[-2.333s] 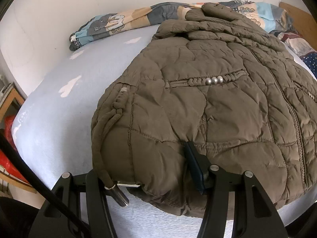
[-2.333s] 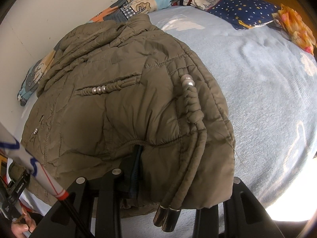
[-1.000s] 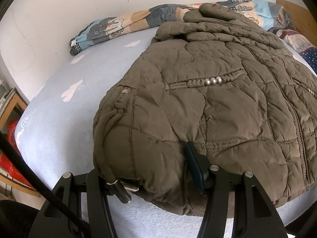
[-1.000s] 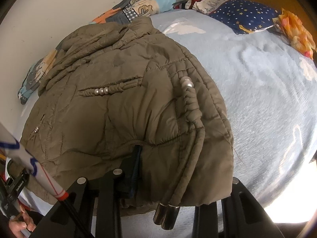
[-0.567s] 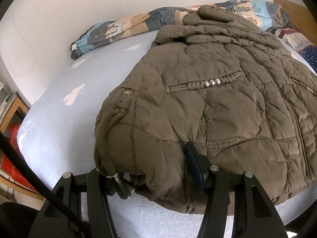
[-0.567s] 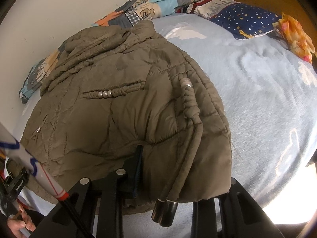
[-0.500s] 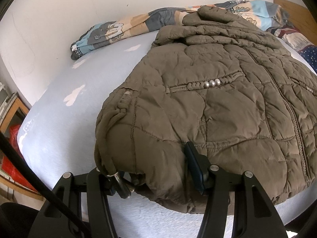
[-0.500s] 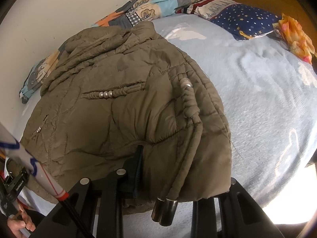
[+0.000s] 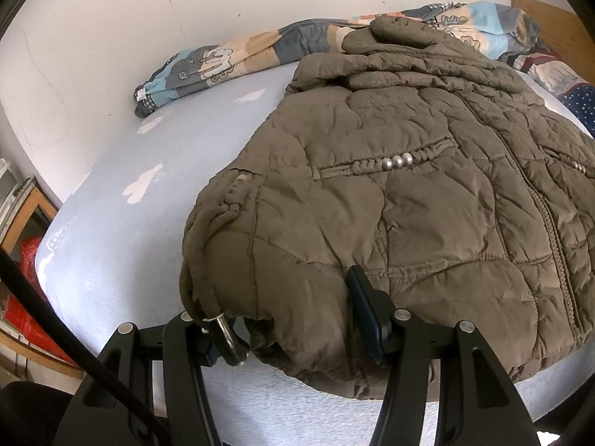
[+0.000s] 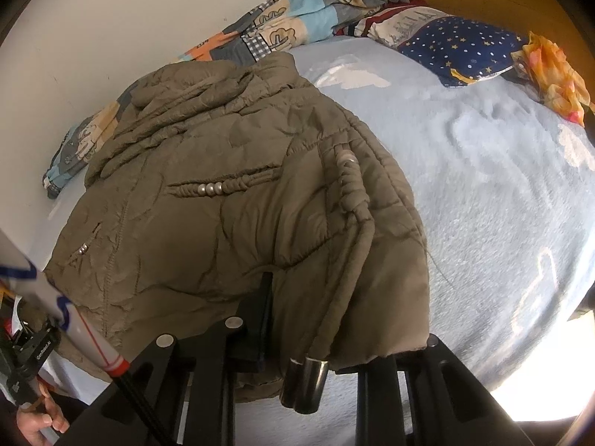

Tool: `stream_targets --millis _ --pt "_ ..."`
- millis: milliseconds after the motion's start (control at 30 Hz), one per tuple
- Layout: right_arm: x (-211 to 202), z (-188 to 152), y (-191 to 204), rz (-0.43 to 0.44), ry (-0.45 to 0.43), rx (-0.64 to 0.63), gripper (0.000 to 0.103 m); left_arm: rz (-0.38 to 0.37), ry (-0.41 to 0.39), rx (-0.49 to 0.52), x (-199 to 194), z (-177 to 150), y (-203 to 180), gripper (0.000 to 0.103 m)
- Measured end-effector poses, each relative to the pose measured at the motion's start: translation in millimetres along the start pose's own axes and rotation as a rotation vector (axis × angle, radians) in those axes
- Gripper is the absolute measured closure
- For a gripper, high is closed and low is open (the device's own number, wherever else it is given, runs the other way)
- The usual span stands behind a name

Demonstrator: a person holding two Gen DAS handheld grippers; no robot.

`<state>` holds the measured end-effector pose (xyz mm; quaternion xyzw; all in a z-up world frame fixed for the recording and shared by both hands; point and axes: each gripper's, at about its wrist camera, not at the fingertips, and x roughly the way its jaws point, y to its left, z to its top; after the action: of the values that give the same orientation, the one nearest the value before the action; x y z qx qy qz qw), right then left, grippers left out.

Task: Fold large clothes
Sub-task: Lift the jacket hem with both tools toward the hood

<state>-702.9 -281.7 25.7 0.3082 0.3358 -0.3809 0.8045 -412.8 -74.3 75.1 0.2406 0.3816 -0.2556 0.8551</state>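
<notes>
From the left wrist view, the quilted olive-brown jacket [image 9: 409, 204] lies spread on the pale blue sheet of the bed [image 9: 156, 230], its hem at the near edge and its collar end bunched toward the wall. The left tongs [image 9: 293, 338] stand about half open with the jacket's near left hem corner between them. The inner blue-padded finger [image 9: 366, 319] presses into the fabric from the right; the outer finger sits behind the metal tips of the drawcord [image 9: 228, 338], and the padded hem fills the gap, so the tongs grip the jacket. A row of silver beads [image 9: 398, 161] marks the pocket trim on the chest. A patterned duvet [image 9: 223, 63] is rolled along the wall behind the jacket, and a wooden shelf with something red [image 9: 22, 260] stands at the far left.

From the right wrist view, the same jacket [image 10: 223, 204] covers the left half of the bed [image 10: 502, 204], with its other hem corner hanging between the fingers of the right tongs [image 10: 327, 342]. These tongs stand narrow, their jaws have just been closing, and the hem fabric is pinched between them. Two drawcord ends with dark metal caps [image 10: 305, 383] dangle over the near edge. A star-printed navy pillow [image 10: 457, 48] and an orange cloth [image 10: 554, 70] lie at the head of the bed. A hand [image 10: 37, 420] shows in the lower left corner, holding the other tool.
</notes>
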Motion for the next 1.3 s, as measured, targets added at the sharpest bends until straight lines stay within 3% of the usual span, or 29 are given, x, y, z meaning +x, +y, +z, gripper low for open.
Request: stream_targets --millis 1300 --pt "-8.7 4.7 -0.8 0.02 -0.029 0.001 0.08 0.002 -0.009 -0.001 -2.5 1.7 0.0 0.047"
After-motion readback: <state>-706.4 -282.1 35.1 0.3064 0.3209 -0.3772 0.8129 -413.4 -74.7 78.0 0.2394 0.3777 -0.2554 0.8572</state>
